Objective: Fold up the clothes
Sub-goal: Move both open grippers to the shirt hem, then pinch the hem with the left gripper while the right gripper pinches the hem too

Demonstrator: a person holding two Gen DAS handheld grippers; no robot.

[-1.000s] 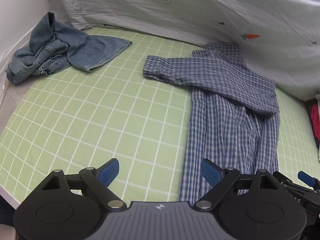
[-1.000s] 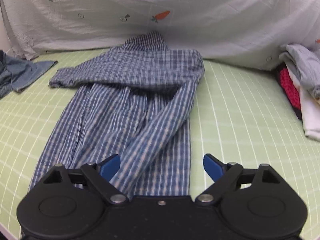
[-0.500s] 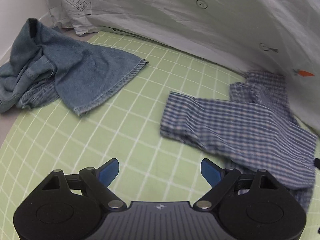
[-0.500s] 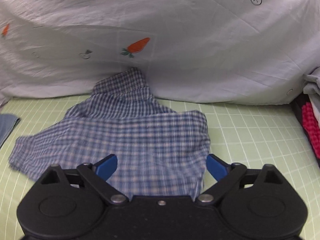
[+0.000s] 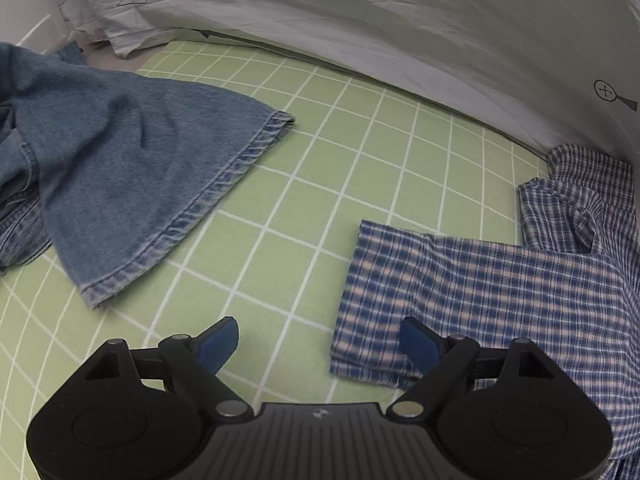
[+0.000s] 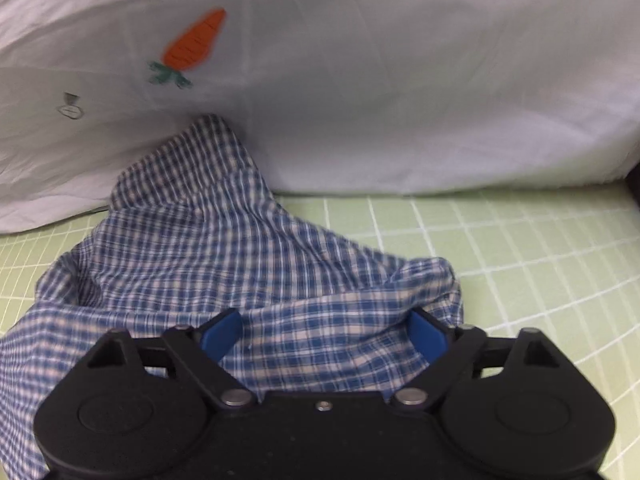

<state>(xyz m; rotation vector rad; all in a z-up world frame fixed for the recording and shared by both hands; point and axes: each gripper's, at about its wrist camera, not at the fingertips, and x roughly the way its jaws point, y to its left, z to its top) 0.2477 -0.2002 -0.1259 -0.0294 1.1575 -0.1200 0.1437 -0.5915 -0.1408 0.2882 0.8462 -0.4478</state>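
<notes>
Blue plaid shirt [image 6: 260, 280] on green grid mat [image 5: 340, 152], left gripper [image 5: 320, 340] wide, just narrowing, empty, sleeve cuff under its right finger, right gripper [image 6: 326, 334] wide, just narrowing, straddling shoulder fabric, ungripped.

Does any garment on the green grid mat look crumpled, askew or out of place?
Yes. The blue denim garment lies bunched at the mat's left edge, not flat. The blue-and-white checked shirt's collar rides up against the white carrot-print sheet behind.
</notes>
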